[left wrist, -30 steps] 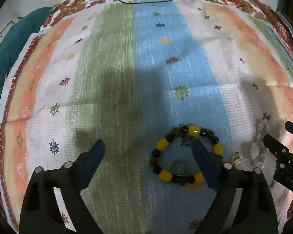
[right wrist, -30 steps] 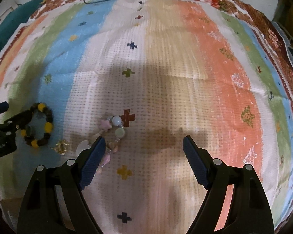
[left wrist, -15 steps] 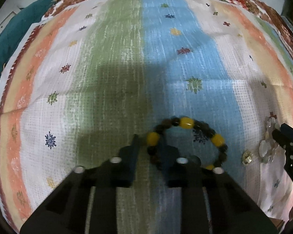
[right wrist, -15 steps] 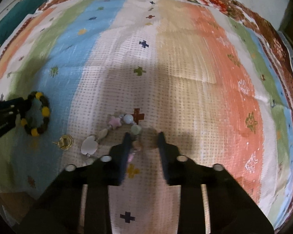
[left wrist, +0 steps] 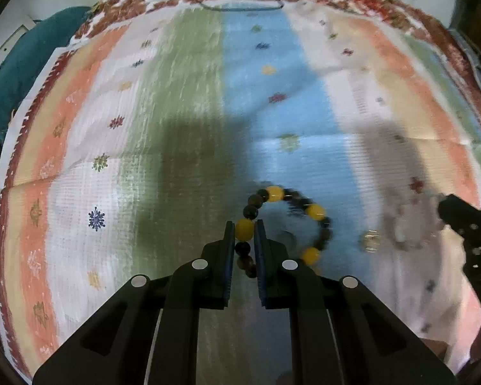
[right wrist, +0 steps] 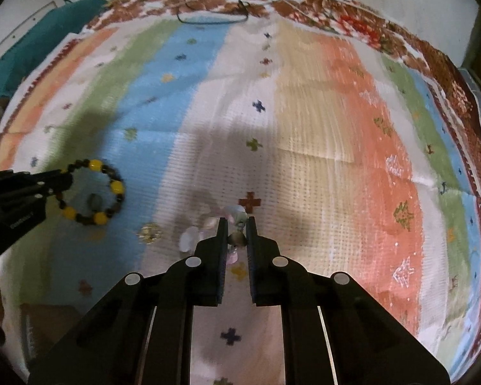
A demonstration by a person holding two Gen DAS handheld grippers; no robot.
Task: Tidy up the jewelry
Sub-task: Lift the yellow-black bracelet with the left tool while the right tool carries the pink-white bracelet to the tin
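Note:
A bracelet of yellow and dark beads (left wrist: 314,211) lies on the blue stripe of the striped cloth. My left gripper (left wrist: 244,229) is shut on its left side, a yellow bead between the pads; it also shows in the right wrist view (right wrist: 93,192). A pastel bead bracelet (right wrist: 208,223) lies on the white stripe. My right gripper (right wrist: 235,224) is shut on its beads. A silver ring (left wrist: 287,235) lies inside the dark bracelet's loop. A small gold piece (right wrist: 149,232) lies between the two bracelets.
The striped cloth (right wrist: 336,147) covers the whole surface, with a floral border at the far edge. A dark thin cord (right wrist: 211,19) lies at the far edge. A teal fabric (left wrist: 22,57) sits beyond the cloth's left edge.
Both grippers went from wide open to shut: the left on the yellow-and-dark bracelet, the right on the pastel bracelet. Both views pulled back a little, and the bracelets look slightly lifted.

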